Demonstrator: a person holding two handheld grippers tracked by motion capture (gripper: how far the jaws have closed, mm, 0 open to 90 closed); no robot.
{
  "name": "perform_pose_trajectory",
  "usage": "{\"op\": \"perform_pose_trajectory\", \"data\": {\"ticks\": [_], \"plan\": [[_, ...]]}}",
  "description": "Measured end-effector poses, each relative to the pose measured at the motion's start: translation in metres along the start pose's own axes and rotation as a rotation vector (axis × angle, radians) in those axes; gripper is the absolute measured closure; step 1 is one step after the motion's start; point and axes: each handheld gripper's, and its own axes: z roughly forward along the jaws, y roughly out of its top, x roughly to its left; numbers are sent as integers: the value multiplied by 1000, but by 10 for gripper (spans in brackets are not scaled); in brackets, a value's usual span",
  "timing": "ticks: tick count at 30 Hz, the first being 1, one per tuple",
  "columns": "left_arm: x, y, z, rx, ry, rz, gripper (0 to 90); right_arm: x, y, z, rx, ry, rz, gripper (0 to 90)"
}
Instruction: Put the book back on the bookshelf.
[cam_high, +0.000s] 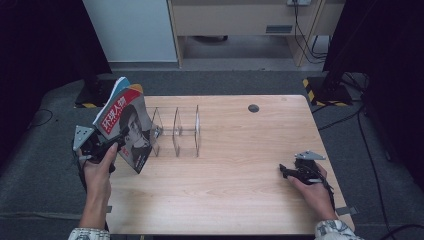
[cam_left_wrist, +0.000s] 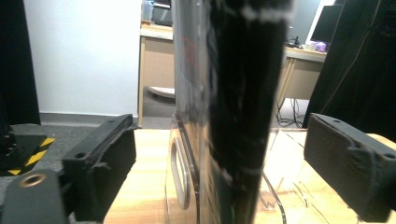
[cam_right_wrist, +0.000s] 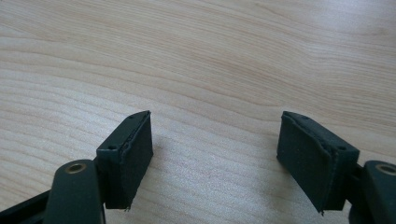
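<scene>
The magazine (cam_high: 125, 125), a red-covered issue with a portrait and white characters on its front, stands tilted at the left end of the clear acrylic divider rack (cam_high: 175, 131), its lower edge down at the rack's leftmost slot and its top leaning out to the left past the table edge. In the left gripper view the magazine (cam_left_wrist: 233, 102) appears edge-on as a dark vertical band between the jaws, with a clear gap to the pad on each side, and the rack's transparent plate with its oval cut-out (cam_left_wrist: 180, 172) stands just beside it. The left gripper (cam_high: 114, 144) therefore stands released around the magazine: the jaws are spread and no pad presses on it. Judged from this, the insertion step is largely done and the magazine is supported by the rack, though whether it is fully seated in the slot cannot be told, since its lean suggests it may still need to be set upright. What is left appears to be withdrawing the left gripper clear of the magazine. The right gripper (cam_high: 291, 172) rests on the wooden table (cam_high: 240, 165) near the right edge, well apart from the rack; the right gripper view shows its jaws spread over bare wood, holding nothing
</scene>
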Motion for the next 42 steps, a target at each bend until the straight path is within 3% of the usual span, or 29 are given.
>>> {"op": "perform_pose_trajectory", "data": {"ticks": [32,42], "plan": [[-3,-11,-16,19,-14,0,33,2,0,1,10,2,1,202],[-4,-21,-27,69,-3,17,39,2,0,1,10,3,0,199]]}}
